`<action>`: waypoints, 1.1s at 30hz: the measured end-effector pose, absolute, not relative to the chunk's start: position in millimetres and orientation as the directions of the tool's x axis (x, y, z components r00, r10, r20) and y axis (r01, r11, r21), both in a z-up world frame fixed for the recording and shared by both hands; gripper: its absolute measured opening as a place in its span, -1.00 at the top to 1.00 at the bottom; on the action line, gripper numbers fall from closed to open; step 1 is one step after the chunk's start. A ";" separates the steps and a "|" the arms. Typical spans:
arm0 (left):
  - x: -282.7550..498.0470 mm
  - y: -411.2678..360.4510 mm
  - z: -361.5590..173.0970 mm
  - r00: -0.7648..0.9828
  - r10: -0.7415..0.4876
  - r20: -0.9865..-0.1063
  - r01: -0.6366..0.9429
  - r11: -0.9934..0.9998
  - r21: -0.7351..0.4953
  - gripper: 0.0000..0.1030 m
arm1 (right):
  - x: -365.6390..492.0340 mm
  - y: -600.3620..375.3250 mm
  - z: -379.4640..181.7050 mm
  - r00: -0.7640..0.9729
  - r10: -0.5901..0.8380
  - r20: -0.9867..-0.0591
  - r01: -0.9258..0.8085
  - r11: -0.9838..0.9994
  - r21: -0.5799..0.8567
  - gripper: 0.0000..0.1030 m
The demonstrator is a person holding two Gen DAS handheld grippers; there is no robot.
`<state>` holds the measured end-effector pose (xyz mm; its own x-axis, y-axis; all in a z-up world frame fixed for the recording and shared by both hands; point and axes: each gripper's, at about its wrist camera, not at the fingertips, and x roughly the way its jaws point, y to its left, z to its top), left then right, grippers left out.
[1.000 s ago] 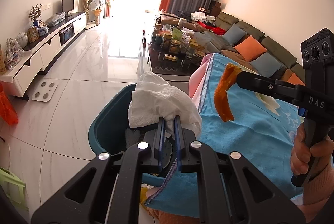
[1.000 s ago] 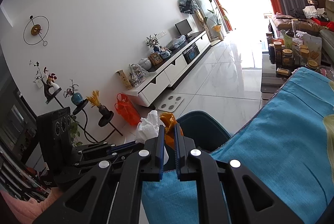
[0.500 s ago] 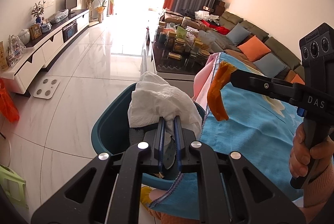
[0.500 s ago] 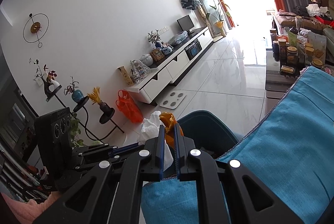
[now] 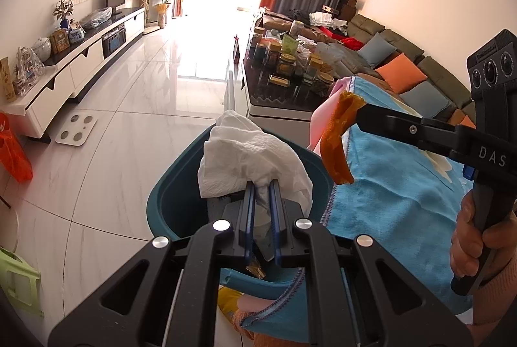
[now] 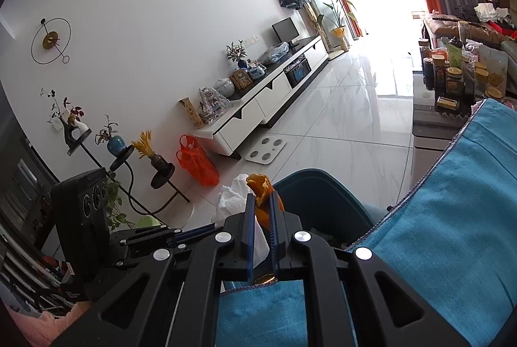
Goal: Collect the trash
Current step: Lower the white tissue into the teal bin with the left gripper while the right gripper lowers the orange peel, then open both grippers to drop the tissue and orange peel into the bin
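- My left claw [image 5: 261,185] grips one tissue [image 5: 248,162] over one bin [image 5: 168,201].
- My right claw [image 6: 261,201] grips one peel [image 6: 260,185].

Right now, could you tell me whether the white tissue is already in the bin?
Not yet: the left gripper holds the white tissue above the teal bin.

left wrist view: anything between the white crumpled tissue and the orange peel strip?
Only the teal plastic bin rim and pink cloth edge; crumpled white tissue and orange peel strip hang apart.

"DAS" on right gripper [image 5: 352,107] arm (white letters); nothing else legible.
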<state>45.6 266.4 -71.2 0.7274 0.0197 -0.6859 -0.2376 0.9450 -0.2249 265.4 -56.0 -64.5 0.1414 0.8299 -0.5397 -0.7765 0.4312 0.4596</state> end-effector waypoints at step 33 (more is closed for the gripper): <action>95.4 280.3 -133.2 0.628 -0.055 -0.776 -0.274 0.918 -0.286 0.62 | 269.2 -27.1 -88.7 0.129 0.773 -0.621 -0.742 0.491 0.457 0.84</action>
